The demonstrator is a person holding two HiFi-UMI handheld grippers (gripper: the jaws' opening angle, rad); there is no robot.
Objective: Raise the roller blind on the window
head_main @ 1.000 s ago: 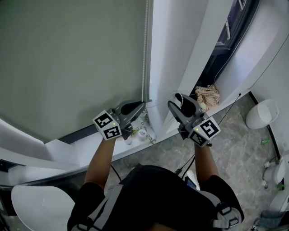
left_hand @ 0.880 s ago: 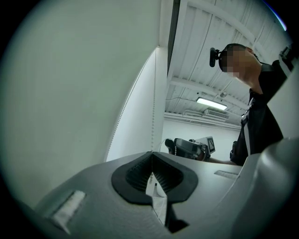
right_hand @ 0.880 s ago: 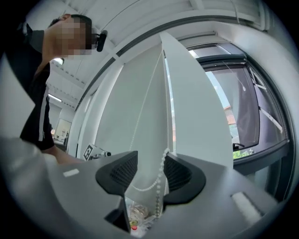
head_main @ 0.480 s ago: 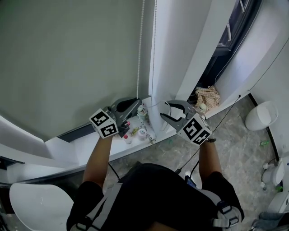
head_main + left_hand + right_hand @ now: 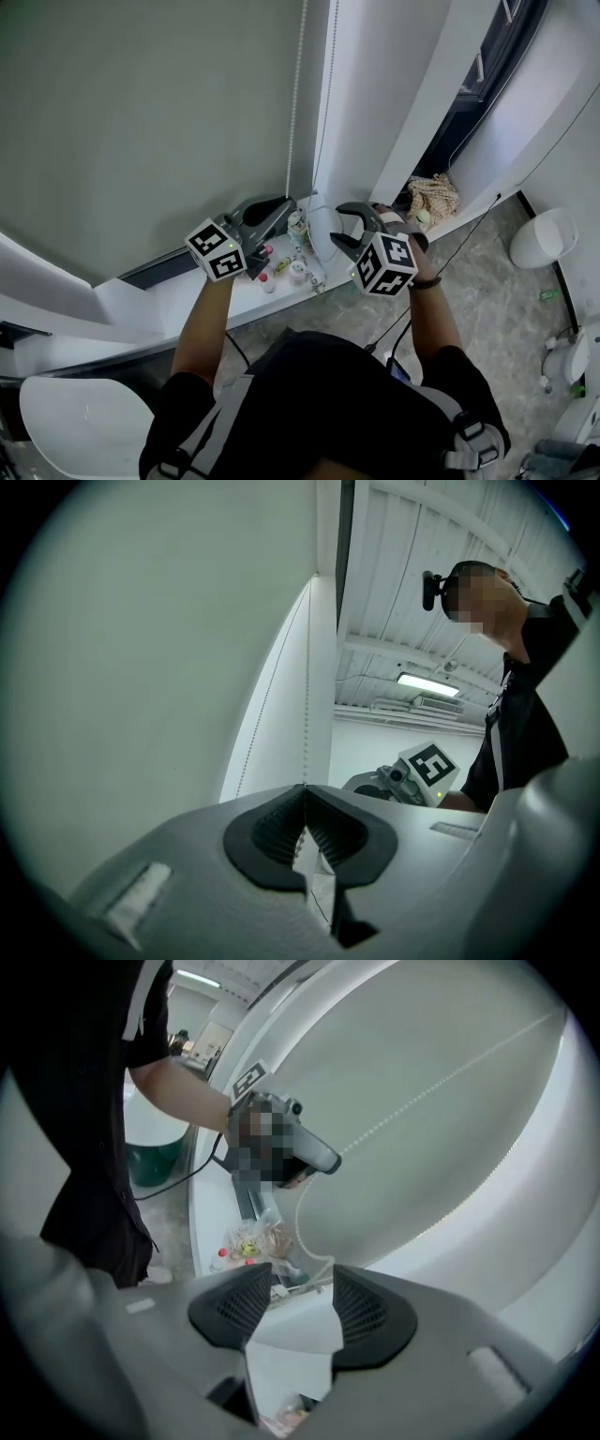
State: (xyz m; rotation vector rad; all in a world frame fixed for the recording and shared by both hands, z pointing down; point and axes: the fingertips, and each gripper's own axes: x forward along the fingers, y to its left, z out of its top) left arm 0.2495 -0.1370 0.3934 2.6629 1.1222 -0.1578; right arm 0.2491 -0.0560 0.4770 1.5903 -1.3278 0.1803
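The grey-green roller blind (image 5: 141, 112) hangs fully down over the window. Its white bead chain (image 5: 295, 103) drops in two strands along the blind's right edge. My left gripper (image 5: 286, 204) is shut on the left strand just above the sill. In the left gripper view the pads meet on the bead chain (image 5: 307, 724), which runs straight up from the left gripper (image 5: 305, 787). My right gripper (image 5: 330, 231) is open beside the right strand. In the right gripper view the bead chain's slack loop (image 5: 317, 1255) hangs at the mouth of the right gripper (image 5: 302, 1286), untouched by the pads.
Small bottles and bits (image 5: 286, 270) lie on the white windowsill (image 5: 178, 305) below the grippers. A white column (image 5: 375, 103) stands right of the blind. A checked cloth (image 5: 433, 199), a thin cable and a white bin (image 5: 544, 236) are at the right.
My right gripper has swung left from the column to the chain, its marker cube turning up. The chain's two strands have spread apart. The left gripper has stayed shut on the chain.
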